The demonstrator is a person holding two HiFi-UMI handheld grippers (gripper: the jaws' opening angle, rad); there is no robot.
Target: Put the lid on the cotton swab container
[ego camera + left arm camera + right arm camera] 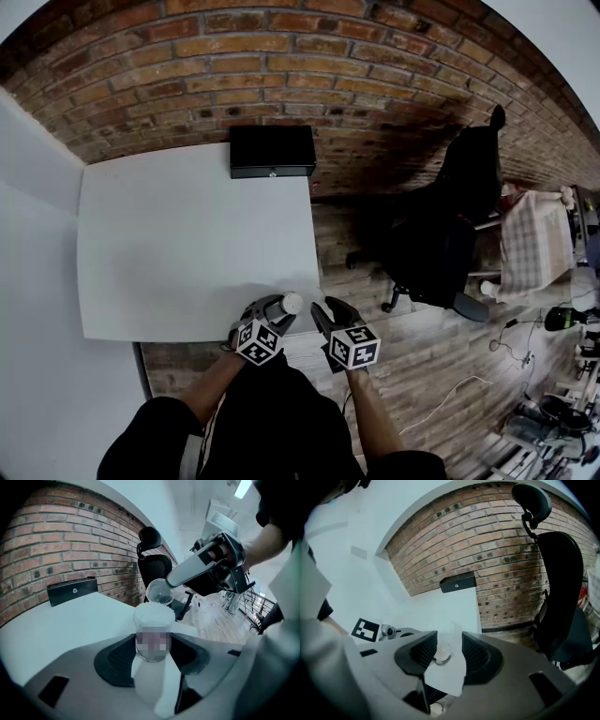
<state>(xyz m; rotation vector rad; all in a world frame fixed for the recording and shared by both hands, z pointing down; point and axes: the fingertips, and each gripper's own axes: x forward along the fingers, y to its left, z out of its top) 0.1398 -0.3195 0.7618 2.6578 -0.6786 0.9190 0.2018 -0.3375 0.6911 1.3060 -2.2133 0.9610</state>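
Head view: white table [187,244], brick wall [309,66]; left gripper [281,307] grips container [292,302], right gripper [323,311] wide.

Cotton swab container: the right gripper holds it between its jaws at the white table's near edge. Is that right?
No. The left gripper holds the cotton swab container between its jaws at the white table's near edge, as the left gripper view shows.
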